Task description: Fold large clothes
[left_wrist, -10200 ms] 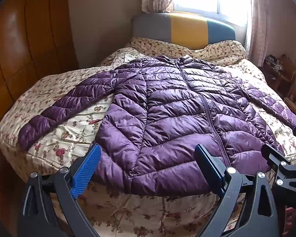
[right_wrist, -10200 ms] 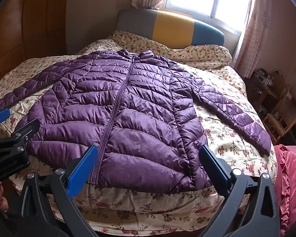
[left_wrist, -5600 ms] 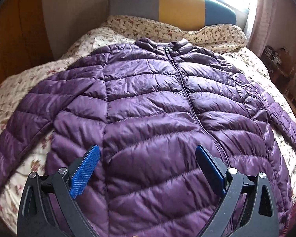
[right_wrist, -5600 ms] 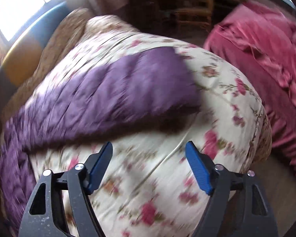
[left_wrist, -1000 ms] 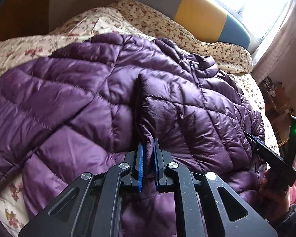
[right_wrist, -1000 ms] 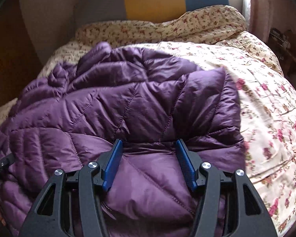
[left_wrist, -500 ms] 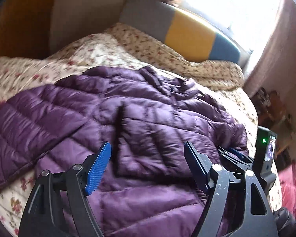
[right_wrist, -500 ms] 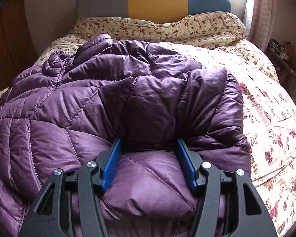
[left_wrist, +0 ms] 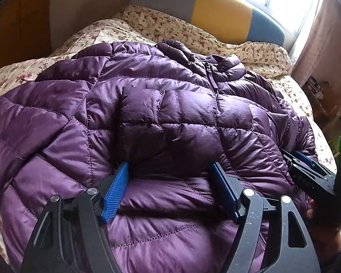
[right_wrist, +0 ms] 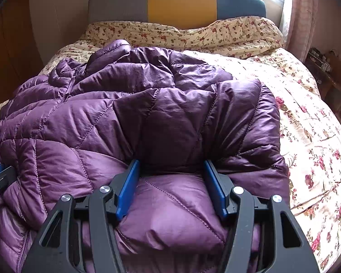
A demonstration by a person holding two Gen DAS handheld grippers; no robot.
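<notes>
Over jacket [left_wrist: 170, 118], left claw [left_wrist: 170, 190] newly spread

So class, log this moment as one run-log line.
task: fold purple jacket | left gripper: open | right gripper: open | jacket: sleeves folded in, on floral bed

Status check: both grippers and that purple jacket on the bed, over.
Left gripper open, jaws astride a padded fold. Right gripper open, likewise. Purple jacket bunched on the floral bed, sleeves folded in. Nothing in the way.
</notes>
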